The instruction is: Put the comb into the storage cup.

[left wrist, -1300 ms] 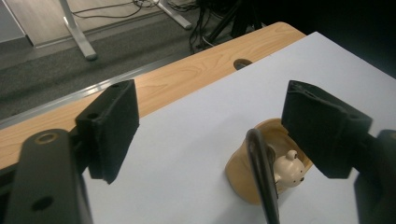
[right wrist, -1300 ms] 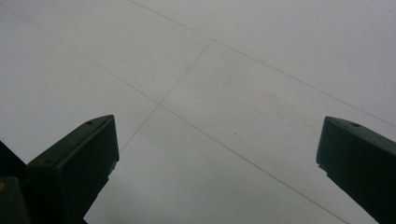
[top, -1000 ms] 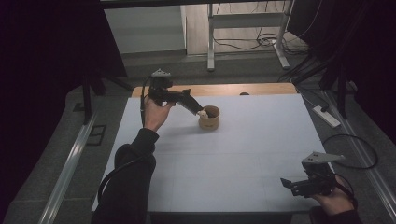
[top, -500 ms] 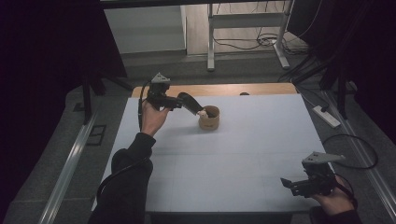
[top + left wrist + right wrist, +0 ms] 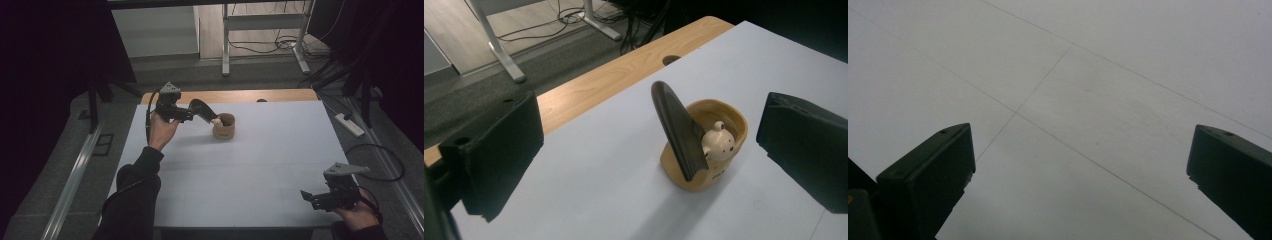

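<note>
A tan cup (image 5: pixel 223 129) with a small cream bear figure (image 5: pixel 719 145) on its rim stands at the far middle of the white table (image 5: pixel 260 165). A dark flat paddle-shaped piece (image 5: pixel 676 130) leans in the cup (image 5: pixel 684 177) and slants out toward my left gripper (image 5: pixel 187 114). That gripper (image 5: pixel 651 145) is open. Its jaws have just been opening, and they stand wide apart, with the dark piece (image 5: pixel 202 109) ahead of them and touching neither pad. At the near right corner my right gripper (image 5: pixel 306 196) is held low and open (image 5: pixel 1078 165) over bare table.
A wooden strip (image 5: pixel 240 96) with a round hole (image 5: pixel 261 100) runs along the table's far edge. A white power strip (image 5: pixel 350 125) and cables (image 5: pixel 375 160) lie on the floor to the right. Metal frame legs (image 5: pixel 226 45) stand beyond the table.
My left hand has eased slightly down and toward the near left, away from the cup. The dark piece stays leaning in the cup. The right gripper has not moved.
</note>
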### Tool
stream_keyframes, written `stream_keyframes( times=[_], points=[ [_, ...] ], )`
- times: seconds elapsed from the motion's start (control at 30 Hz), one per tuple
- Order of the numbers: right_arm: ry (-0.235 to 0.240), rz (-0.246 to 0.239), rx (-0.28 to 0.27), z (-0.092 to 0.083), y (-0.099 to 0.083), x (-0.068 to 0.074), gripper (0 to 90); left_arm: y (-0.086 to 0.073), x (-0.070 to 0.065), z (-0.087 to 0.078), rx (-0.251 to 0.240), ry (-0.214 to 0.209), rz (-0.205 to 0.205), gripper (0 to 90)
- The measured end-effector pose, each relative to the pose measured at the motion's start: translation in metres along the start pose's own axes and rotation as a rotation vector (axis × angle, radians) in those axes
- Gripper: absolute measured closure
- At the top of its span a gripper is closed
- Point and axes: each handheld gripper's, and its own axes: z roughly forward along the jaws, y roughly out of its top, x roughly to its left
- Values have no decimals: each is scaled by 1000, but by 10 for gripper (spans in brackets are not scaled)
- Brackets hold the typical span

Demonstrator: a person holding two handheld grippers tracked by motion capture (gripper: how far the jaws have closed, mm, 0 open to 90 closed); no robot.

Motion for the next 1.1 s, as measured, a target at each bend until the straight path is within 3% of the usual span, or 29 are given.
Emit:
stream_keyframes(
  times=[1.1],
  points=[
    [-19,-3,-10,-1,0,1,0,-19,-7,-16,-15,-24,-18,0]
  ],
)
